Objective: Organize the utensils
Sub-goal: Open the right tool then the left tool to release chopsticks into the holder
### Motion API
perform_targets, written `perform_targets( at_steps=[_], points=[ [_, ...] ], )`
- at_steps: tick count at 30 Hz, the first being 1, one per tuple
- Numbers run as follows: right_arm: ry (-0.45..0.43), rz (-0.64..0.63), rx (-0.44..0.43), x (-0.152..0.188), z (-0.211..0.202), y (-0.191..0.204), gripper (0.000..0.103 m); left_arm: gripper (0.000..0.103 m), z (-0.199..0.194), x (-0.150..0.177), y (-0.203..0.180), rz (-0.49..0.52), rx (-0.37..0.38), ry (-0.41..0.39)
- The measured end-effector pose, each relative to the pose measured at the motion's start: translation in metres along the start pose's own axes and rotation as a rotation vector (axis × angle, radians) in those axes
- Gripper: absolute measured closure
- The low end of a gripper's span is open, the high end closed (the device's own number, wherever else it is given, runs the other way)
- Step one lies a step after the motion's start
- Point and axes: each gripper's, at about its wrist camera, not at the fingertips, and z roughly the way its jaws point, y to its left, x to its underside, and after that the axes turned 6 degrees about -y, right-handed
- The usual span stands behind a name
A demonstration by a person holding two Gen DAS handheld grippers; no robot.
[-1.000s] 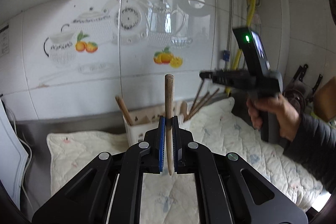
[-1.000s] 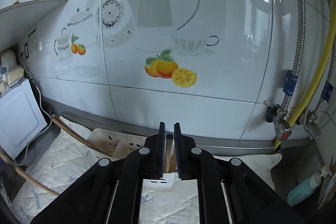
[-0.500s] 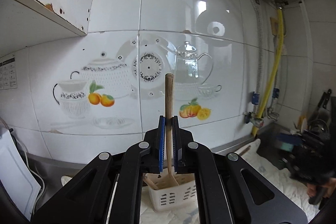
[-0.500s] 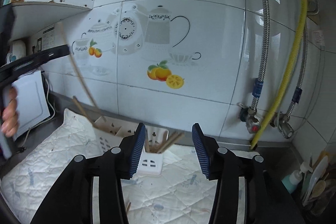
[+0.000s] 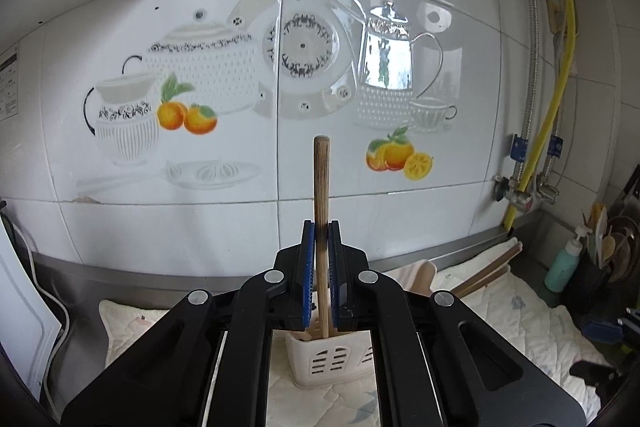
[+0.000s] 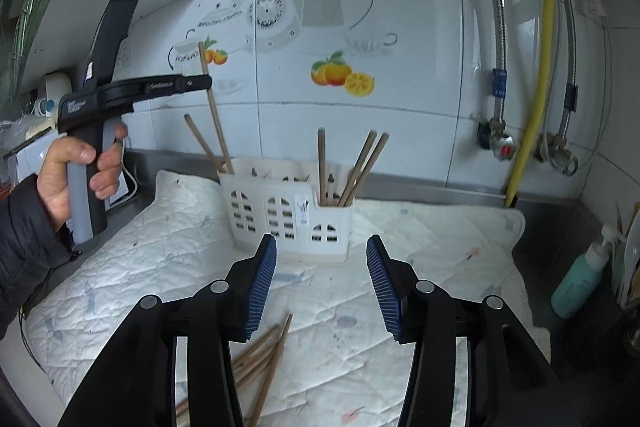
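Note:
My left gripper (image 5: 320,227) is shut on an upright wooden chopstick (image 5: 321,179), whose lower end dips into the white slotted utensil holder (image 5: 336,359). In the right wrist view the same left gripper (image 6: 204,81), held by a hand (image 6: 76,167), keeps that chopstick (image 6: 214,115) slanting into the left end of the holder (image 6: 288,211). Three chopsticks (image 6: 360,167) stand in its right end. My right gripper (image 6: 322,247) hangs open over the quilted mat (image 6: 420,247) in front of the holder, nothing between its pads. Several loose chopsticks (image 6: 264,351) lie on the mat below it.
A tiled wall with a steel ledge runs right behind the holder. A yellow hose (image 6: 536,87) and valves hang at the right. A teal pump bottle (image 6: 580,279) and a crock of utensils (image 5: 612,251) stand off the mat's right edge. A white appliance sits at far left.
The left gripper carried its chopstick over to the holder and the tip now sits inside. The right gripper opened and drew back and down from the holder, bringing the loose chopsticks into view.

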Motion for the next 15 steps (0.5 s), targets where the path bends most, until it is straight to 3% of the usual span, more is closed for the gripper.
perform_targets(
  at_steps=[10, 15],
  points=[
    [0.041, 0.050, -0.004, 0.030, -0.009, 0.003, 0.057, 0.098, 0.006, 0.007, 0.002, -0.003, -0.001, 0.028],
    [0.058, 0.064, 0.006, 0.041, -0.016, 0.004, 0.056, 0.092, -0.006, 0.004, -0.001, 0.004, 0.005, 0.013]
  ],
)
